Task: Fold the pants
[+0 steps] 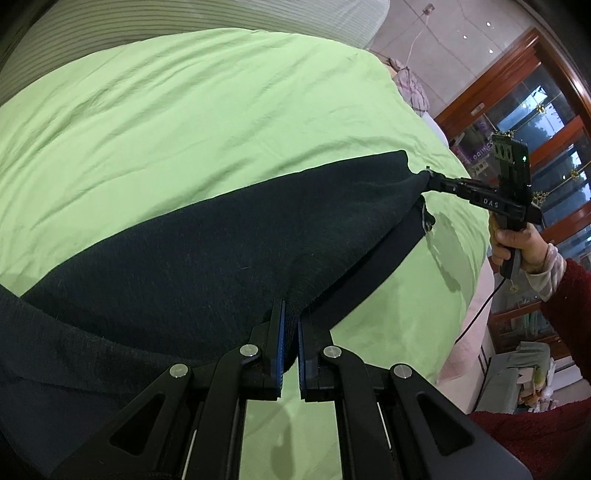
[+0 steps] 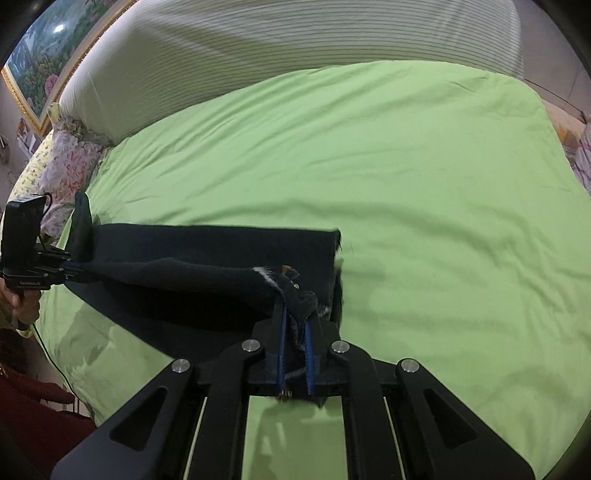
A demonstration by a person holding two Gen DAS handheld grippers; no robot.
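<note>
In the left wrist view, the left gripper is pinching an edge of the dark pants, its blue-padded fingers pressed onto the cloth. The pants stretch from near left to far right over the green bed sheet. At the far right the right gripper pinches another corner of the pants, held by a hand in a red sleeve. A striped pillow lies at the far edge.

In the right wrist view, the right gripper is clamped on a bunched, fuzzy end of the pants. A lower layer lies flat on the bed sheet, while an upper fold is raised between both grippers. The left gripper grips the far-left end. A floral pillow sits beside the striped pillow.
</note>
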